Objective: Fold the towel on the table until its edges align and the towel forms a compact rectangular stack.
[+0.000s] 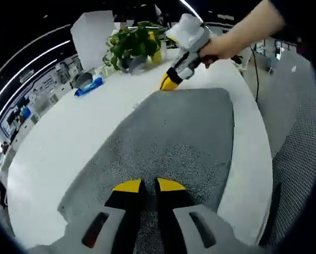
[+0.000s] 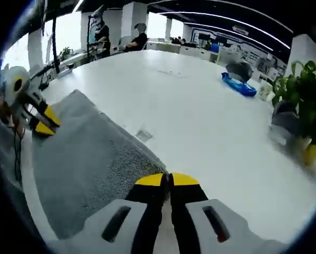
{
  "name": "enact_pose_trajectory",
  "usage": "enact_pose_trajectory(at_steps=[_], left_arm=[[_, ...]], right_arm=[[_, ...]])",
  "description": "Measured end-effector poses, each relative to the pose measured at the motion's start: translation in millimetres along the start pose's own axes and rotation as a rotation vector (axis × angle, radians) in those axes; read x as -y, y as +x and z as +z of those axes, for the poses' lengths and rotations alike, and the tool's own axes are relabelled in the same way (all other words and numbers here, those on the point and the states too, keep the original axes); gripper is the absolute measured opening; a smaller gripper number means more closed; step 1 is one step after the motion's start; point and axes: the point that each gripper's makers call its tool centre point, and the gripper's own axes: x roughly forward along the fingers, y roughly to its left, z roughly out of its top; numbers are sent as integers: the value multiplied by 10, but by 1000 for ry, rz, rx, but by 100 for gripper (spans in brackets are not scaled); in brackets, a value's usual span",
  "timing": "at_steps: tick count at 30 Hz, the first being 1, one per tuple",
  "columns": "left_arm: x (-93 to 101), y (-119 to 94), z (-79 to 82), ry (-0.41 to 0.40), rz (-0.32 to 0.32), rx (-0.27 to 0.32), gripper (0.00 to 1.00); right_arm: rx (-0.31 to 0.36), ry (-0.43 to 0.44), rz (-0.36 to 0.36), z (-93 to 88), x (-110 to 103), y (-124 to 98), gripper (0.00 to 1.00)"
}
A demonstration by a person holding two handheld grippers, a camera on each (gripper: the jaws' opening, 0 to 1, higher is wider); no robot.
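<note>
A grey towel (image 1: 173,137) lies spread flat on the white table (image 1: 68,143). My left gripper (image 1: 150,185) hovers over its near edge, yellow tips a narrow gap apart, with towel fabric showing between the jaws. In the right gripper view the left gripper (image 2: 45,121) sits at the towel's (image 2: 89,164) far edge, tips apart. My right gripper (image 2: 167,180) is shut, its tips pressed together on the towel's corner. In the left gripper view the right gripper (image 1: 169,83), held by a hand (image 1: 216,50), touches the far corner.
A potted green plant (image 1: 134,45) and a blue object (image 1: 89,87) stand on the far part of the table; both also appear in the right gripper view, plant (image 2: 300,100) and blue object (image 2: 238,84). The table edge (image 1: 263,159) runs close beside the towel.
</note>
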Motion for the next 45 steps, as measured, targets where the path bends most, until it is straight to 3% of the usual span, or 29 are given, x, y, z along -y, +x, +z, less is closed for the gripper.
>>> enact_pose_trajectory(at_steps=[2, 3, 4, 6, 8, 12, 14, 16, 17, 18, 19, 20, 21, 23, 24, 26, 28, 30, 33, 37, 39, 41, 43, 45], left_arm=[[0, 2, 1, 45, 27, -25, 4], [0, 9, 4, 6, 29, -24, 4], [-13, 4, -7, -12, 30, -23, 4], [-28, -4, -14, -68, 25, 3, 4], [-40, -11, -19, -96, 18, 35, 4], [-51, -15, -24, -160, 10, 61, 4], [-42, -13, -18, -155, 16, 63, 4], [-34, -15, -15, -151, 24, 64, 4], [-39, -18, -11, -156, 28, 67, 4], [-47, -21, -11, -180, 27, 71, 4], [-24, -16, 3, -269, 1, 88, 5], [-41, -26, -14, -341, 5, 88, 5], [-54, -30, -16, -398, 0, 113, 5], [-63, -35, -19, -412, -5, 141, 5], [-71, -36, -23, -417, -9, 138, 6], [-82, -40, 1, -495, -19, 137, 8], [-100, -65, 75, -560, -17, 161, 12], [-88, -88, 233, -468, -20, 199, 20], [164, -78, 412, -280, -89, 173, 22], [705, 3, 556, -38, -225, 127, 20], [809, 30, 548, 29, -234, 97, 17], [776, 45, 543, 69, -193, 99, 14], [774, 34, 511, 0, -191, 89, 13], [763, 35, 505, 11, -197, 95, 12]], right_arm=[[44, 195, 48, 32, 14, -75, 5], [100, 297, 90, 103, 3, -156, 8], [144, 330, 98, 162, 14, -210, 13], [159, 240, 116, 217, -47, -362, 20], [172, 91, 143, 271, -220, -515, 17], [49, -176, 130, 3, -520, -611, 14], [32, -187, 167, -92, -704, -596, 13], [-44, -258, 172, -274, -851, -538, 3], [-187, -373, 181, -515, -893, -488, 0], [-277, -433, 158, -655, -871, -449, 0], [-164, -516, 113, -484, -893, -394, 0], [-224, -587, 119, -542, -848, -423, 0], [-261, -592, 125, -575, -853, -443, 0], [-310, -613, 135, -570, -845, -424, 0], [-318, -580, 126, -555, -840, -400, 0], [-315, -509, 81, -560, -819, -397, 0], [-287, -523, 55, -563, -828, -396, 0], [-229, -566, 9, -552, -831, -398, 0], [-166, -644, -28, -552, -856, -409, 0], [-184, -550, -26, -541, -838, -389, 0], [-160, -568, -47, -550, -853, -392, 0], [-161, -646, -63, -540, -861, -381, 0], [-190, -640, -64, -534, -881, -371, 0], [-201, -634, -72, -537, -880, -369, 0]])
